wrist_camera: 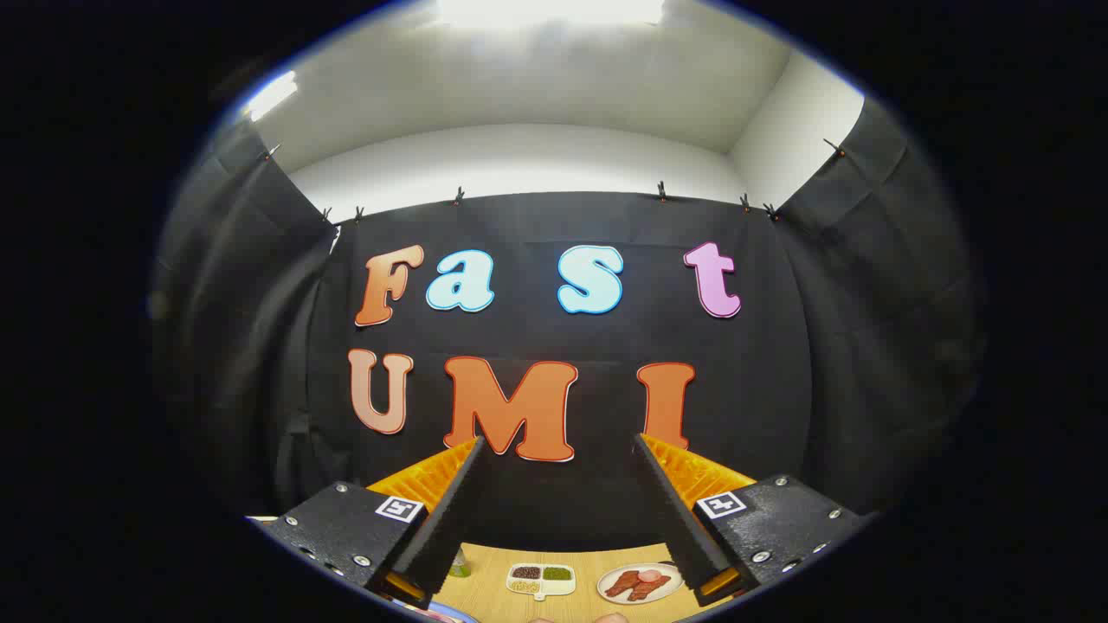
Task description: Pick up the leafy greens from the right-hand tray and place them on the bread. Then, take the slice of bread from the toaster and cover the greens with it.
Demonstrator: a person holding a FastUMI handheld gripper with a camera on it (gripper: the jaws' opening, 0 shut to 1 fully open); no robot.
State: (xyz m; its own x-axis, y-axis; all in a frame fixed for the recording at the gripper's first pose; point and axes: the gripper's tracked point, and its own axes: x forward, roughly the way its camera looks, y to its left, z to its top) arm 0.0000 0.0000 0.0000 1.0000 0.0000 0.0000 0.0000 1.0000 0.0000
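My gripper (558, 450) is held high above the table, pointing at the booth's back wall. Its two fingers (446, 506) stand wide apart and open, with nothing between them. Far below, between the finger bases, lies a strip of wooden table (589, 567). On it I see a round plate (639, 584) with reddish-brown food. The leafy greens, the bread and the toaster are hidden from me here.
A small white divided dish (541, 578) with dark and green fillings sits left of the plate. A small greenish bottle (459, 567) stands by the left finger's base. Black cloth walls close the booth on three sides.
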